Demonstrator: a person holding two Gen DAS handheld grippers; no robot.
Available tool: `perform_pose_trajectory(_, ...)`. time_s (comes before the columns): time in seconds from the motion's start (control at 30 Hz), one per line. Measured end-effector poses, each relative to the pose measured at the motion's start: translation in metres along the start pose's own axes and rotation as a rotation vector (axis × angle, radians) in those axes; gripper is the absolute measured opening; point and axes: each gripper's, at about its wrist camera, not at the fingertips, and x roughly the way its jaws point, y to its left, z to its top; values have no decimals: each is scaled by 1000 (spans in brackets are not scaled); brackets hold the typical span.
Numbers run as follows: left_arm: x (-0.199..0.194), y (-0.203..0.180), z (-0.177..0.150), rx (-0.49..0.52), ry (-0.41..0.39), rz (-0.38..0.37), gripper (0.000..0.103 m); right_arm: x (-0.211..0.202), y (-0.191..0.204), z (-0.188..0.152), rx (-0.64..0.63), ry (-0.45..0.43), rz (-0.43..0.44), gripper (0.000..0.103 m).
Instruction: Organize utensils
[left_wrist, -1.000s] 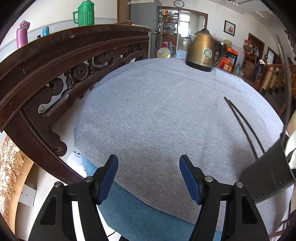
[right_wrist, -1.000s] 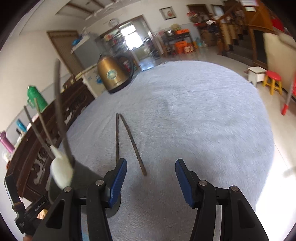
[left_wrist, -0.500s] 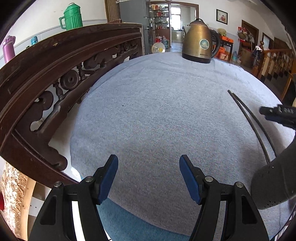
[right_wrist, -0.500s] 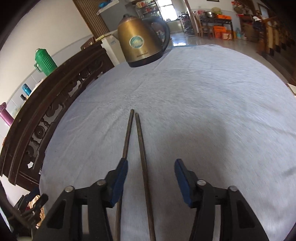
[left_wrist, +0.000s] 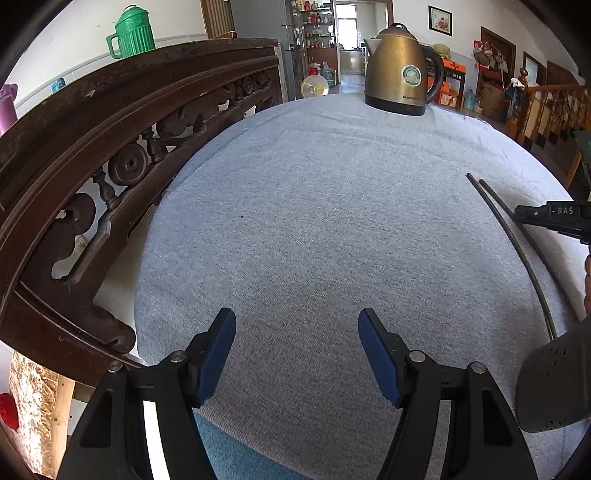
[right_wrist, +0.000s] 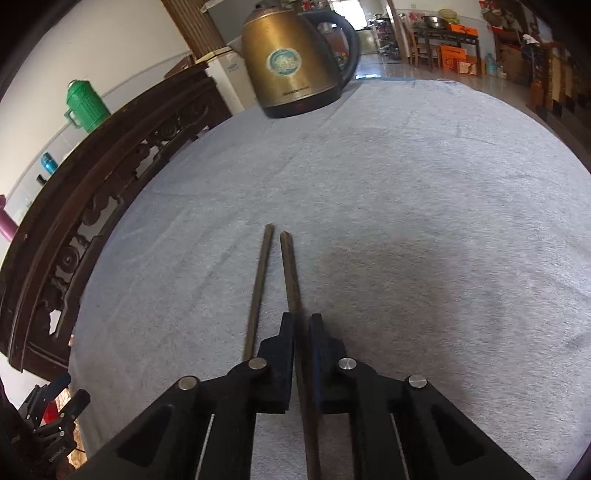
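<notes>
The right tongs (right_wrist: 302, 325) have just been closing and now pinch the right-hand chopstick (right_wrist: 290, 269) of the pair, whose far end points toward twelve o'clock at the kettle (right_wrist: 295, 59). The left chopstick (right_wrist: 258, 288) lies free just beside it on the grey worktop (right_wrist: 424, 184) — one utensil secured, likely ready to lift. The left tongs (left_wrist: 297, 354) hang open and empty, the perforated holder (left_wrist: 554, 384) at their three o'clock.
</notes>
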Motion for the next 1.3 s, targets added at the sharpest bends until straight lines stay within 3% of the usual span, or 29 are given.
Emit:
perform_pose_trajectory(0.1,3,0,2,1,5,3,69,-3,-14,1,35,-14,-51,5)
perform_pose_trajectory(0.27,7,-2,4,4,14,1,69,-12,-30,3,101,-32,-4,6)
perform_pose_trajectory(0.4,7,-2,5,7,11,1,69,-6,-16,11,60,8,49,7)
perform_pose_trajectory(0.57,7,0,3,3,15,-3,69,8,12,12,-59,83,32,8)
perform_pose_trajectory(0.67,7,0,3,4,20,-3,69,13,23,11,-103,92,3,13)
perform_pose_trajectory(1.1,8,-2,6,19,13,5,69,28,53,17,-299,103,-136,13)
perform_pose_trajectory(1.3,7,-3,8,31,7,10,69,19,42,11,-273,70,-185,8)
